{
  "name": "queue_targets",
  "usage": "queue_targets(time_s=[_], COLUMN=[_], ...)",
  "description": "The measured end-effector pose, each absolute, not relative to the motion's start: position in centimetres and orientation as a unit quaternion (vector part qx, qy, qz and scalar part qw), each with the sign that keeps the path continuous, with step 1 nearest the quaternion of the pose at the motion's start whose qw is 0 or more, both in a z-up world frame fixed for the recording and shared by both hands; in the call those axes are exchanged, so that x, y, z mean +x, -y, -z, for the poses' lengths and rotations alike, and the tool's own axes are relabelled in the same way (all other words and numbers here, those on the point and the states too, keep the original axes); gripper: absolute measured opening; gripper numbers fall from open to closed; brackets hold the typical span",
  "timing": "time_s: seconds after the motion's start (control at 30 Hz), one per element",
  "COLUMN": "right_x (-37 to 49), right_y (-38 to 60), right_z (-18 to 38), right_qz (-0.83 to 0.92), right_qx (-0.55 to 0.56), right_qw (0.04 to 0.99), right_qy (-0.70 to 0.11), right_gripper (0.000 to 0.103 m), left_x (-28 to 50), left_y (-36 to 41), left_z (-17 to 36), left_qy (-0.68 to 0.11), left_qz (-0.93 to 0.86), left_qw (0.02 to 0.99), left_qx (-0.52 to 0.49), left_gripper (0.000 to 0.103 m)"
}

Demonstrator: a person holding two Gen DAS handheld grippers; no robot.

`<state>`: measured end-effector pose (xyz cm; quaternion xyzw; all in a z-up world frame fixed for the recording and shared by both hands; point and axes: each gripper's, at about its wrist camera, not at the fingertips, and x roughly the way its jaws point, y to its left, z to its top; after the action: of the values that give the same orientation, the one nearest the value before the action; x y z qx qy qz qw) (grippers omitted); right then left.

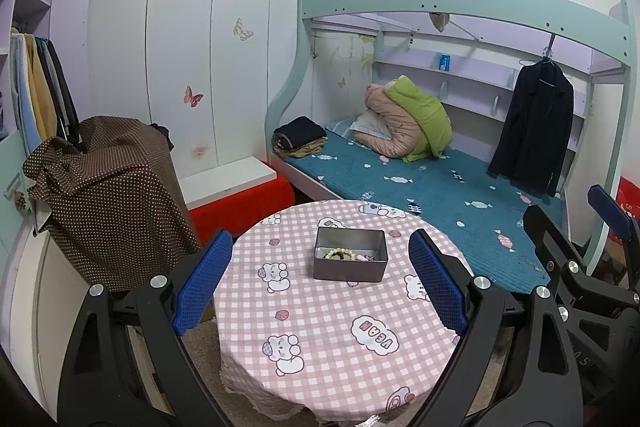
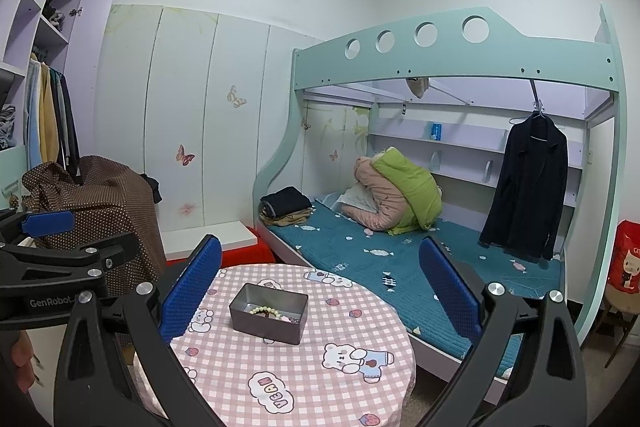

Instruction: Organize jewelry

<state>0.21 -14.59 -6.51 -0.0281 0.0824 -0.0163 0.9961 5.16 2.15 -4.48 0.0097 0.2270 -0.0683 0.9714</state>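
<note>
A grey metal tin [image 1: 350, 269] [image 2: 267, 323] stands near the middle of the round table [image 1: 320, 347] [image 2: 304, 379] with a pink checked cloth. Inside the tin lie a pale bead bracelet [image 1: 340, 253] [image 2: 265, 310], a dark bead piece and a small pink item. My left gripper [image 1: 320, 279] is open and empty, held above the near part of the table, short of the tin. My right gripper [image 2: 320, 291] is open and empty, raised above the table; it also shows at the right edge of the left wrist view [image 1: 612, 215].
A bunk bed [image 1: 440, 179] with a blue mattress, folded clothes and a hanging dark jacket [image 1: 532, 131] stands behind the table. A brown dotted cloth covers something [image 1: 112, 195] at the left. A red bench [image 1: 240, 203] sits by the white wardrobe wall.
</note>
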Motion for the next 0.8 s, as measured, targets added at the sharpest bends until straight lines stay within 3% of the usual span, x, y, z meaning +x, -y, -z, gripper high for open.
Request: queue_targets(time_s=[0.8], right_x=[1.14], right_y=[14.74], right_z=[6.39], right_qz=[0.013], right_qx=[-0.024], right_qw=[0.995], right_qy=[-0.094], right_gripper=[0.095], left_x=[5.52], left_y=[-2.26], left_z=[4.80], left_qy=[-0.227], left_qz=[0.059], left_qw=[0.972], left_qx=[0.010], left_gripper=[0.090])
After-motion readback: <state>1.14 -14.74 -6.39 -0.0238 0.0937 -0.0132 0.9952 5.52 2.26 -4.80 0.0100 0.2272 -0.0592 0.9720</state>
